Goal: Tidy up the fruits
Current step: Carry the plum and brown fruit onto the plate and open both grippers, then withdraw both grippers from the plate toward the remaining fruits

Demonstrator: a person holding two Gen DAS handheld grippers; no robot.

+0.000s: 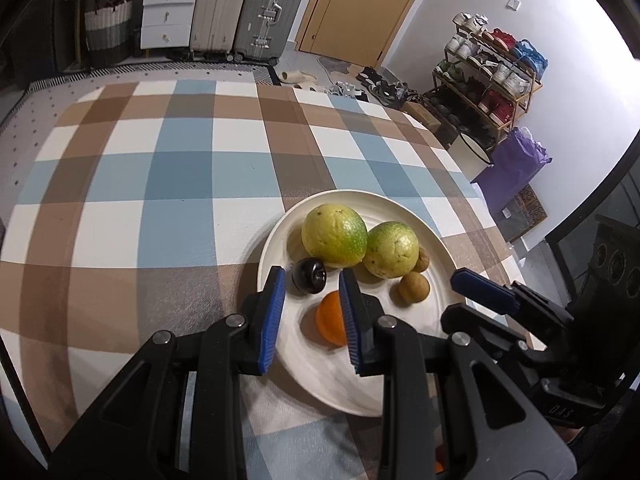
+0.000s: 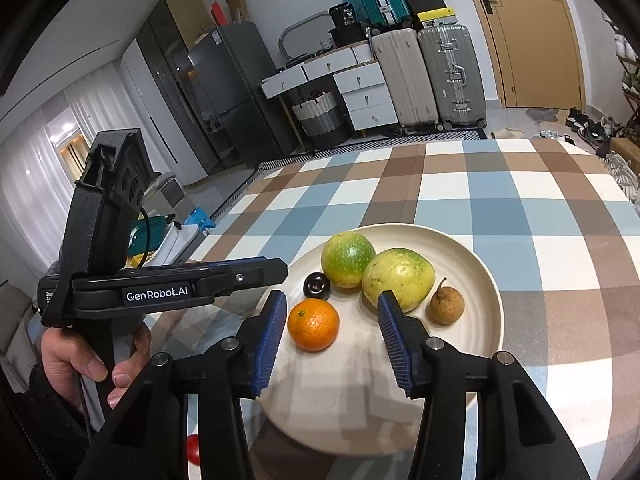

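Right wrist view: we note right gripper (image 2: 332,334) jaws parted clear of the orange (image 2: 313,324) on the plate (image 2: 486,344), left gripper (image 1: 312,312) jaws closed empty; we advise withdrawing straight back.

Two guavas (image 1: 334,236) (image 1: 392,250), two longans (image 1: 414,288) (image 1: 423,261), one orange (image 2: 313,324), one plum (image 2: 316,286).

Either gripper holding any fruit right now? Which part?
Neither. The right gripper is open around the orange, pads clear; the left gripper is empty.
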